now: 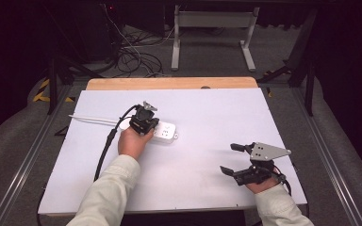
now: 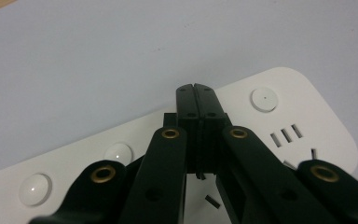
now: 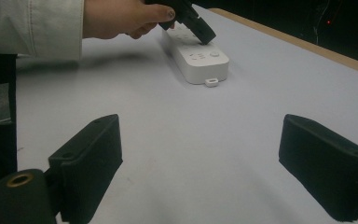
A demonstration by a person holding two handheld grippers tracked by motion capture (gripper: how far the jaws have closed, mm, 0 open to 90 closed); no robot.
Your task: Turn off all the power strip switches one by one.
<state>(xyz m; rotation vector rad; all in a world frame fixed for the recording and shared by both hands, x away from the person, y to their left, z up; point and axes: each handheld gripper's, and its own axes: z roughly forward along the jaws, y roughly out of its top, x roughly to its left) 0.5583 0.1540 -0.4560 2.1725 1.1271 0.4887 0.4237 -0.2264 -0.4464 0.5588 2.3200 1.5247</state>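
Observation:
A white power strip [image 1: 166, 132] lies left of the table's middle, with round buttons and socket slots on its top. My left gripper [image 1: 152, 128] is shut with nothing between its jaws. Its tip [image 2: 197, 88] points down at the strip's [image 2: 279, 116] top face, between two round buttons [image 2: 265, 99]; whether it touches I cannot tell. In the right gripper view the left gripper [image 3: 204, 33] hovers over the strip [image 3: 200, 65], held by a hand [image 3: 121, 18]. My right gripper [image 1: 231, 158] stands open at the front right, its pads [image 3: 98, 140] wide apart over bare table.
The strip's white cord [image 1: 94, 119] runs off to the left across the white table sheet [image 1: 207, 108]. A wooden edge [image 1: 169, 83] borders the far side. Cables and a white stand [image 1: 212, 21] sit on the floor beyond.

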